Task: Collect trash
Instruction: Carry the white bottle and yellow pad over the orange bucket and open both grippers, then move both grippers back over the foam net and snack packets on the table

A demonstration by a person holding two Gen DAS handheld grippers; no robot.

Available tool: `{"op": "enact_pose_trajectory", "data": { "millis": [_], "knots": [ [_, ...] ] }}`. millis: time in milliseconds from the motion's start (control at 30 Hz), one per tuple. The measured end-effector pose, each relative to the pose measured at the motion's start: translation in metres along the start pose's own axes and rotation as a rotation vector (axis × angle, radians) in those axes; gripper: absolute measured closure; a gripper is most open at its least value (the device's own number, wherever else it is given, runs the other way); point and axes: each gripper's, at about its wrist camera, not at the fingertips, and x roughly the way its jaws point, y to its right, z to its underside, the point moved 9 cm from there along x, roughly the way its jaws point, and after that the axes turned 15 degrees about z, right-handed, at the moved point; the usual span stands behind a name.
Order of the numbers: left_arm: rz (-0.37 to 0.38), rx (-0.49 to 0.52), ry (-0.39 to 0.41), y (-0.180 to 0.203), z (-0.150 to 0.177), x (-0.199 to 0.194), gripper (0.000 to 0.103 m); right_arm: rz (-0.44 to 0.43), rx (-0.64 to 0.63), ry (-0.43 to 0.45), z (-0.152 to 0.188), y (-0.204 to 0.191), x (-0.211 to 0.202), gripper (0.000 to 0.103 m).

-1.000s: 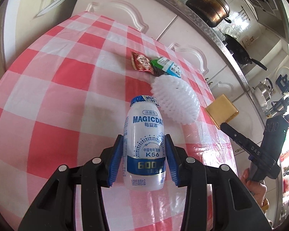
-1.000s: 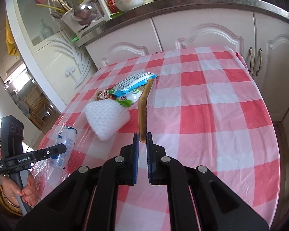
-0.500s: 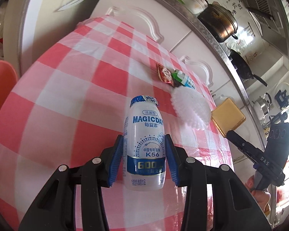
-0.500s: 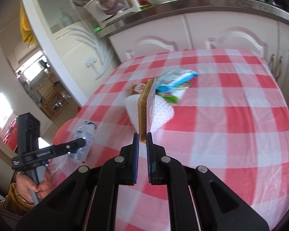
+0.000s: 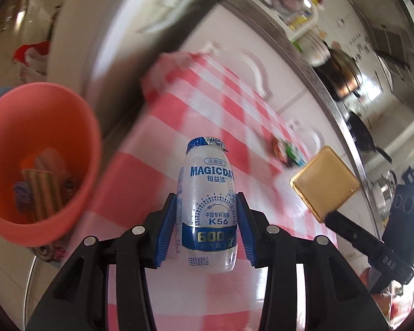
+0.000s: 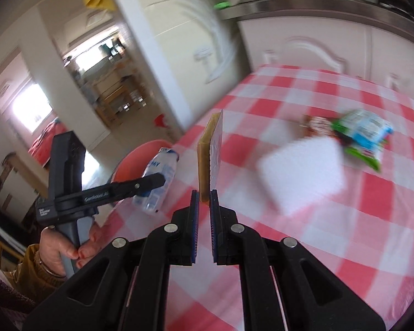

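My left gripper (image 5: 207, 215) is shut on a white MAGICDAY drink bottle (image 5: 208, 209) and holds it upright above the table's left edge. An orange-pink bin (image 5: 38, 154) with trash inside stands on the floor to its left. My right gripper (image 6: 204, 207) is shut on a flat gold square packet (image 6: 208, 160), held edge-on above the table; the packet also shows in the left wrist view (image 5: 324, 183). The bottle (image 6: 158, 178), the left gripper (image 6: 151, 183) and the bin's rim (image 6: 140, 151) show in the right wrist view.
On the red-and-white checked tablecloth (image 6: 331, 234) lie a white foam net (image 6: 303, 176), a brown wrapper (image 6: 318, 125) and a green-blue packet (image 6: 364, 135). White cabinets (image 6: 317, 47) and a counter with pots (image 5: 342, 77) stand behind the table.
Both grippers have swung left towards the table's edge with their loads. The bin has come into view at the left. The right gripper's packet is now closer to the left gripper.
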Motion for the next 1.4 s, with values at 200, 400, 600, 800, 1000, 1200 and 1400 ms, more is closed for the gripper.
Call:
{"op": "enact_pose_trajectory", "data": {
  "millis": [200, 400, 600, 800, 1000, 1200, 1400],
  "knots": [
    [-0.063, -0.061, 0.091, -0.043, -0.019, -0.037, 0.059, -0.07, -0.103, -0.019, -0.012, -0.056, 0.022, 0.094],
    [-0.121, -0.099, 0.176, -0.075, -0.038, -0.07, 0.059, -0.133, -0.194, -0.031, -0.028, -0.107, 0.044, 0.094],
    [-0.164, -0.119, 0.222, -0.098, -0.05, -0.09, 0.059, -0.185, -0.251, -0.058, -0.038, -0.146, 0.073, 0.094],
    [-0.22, -0.141, 0.222, -0.13, -0.053, -0.095, 0.059, -0.197, -0.31, -0.103, -0.037, -0.176, 0.108, 0.094],
    [-0.316, -0.177, 0.213, -0.161, -0.045, -0.095, 0.022, -0.152, -0.285, -0.152, -0.032, -0.176, 0.139, 0.05],
    [-0.374, -0.184, 0.217, -0.169, -0.041, -0.104, 0.012, -0.097, -0.217, -0.095, -0.034, -0.148, 0.121, 0.028],
    [-0.384, -0.208, 0.207, -0.164, -0.039, -0.103, 0.012, -0.079, -0.119, -0.041, -0.039, -0.117, 0.096, 0.016]
  ]
}}
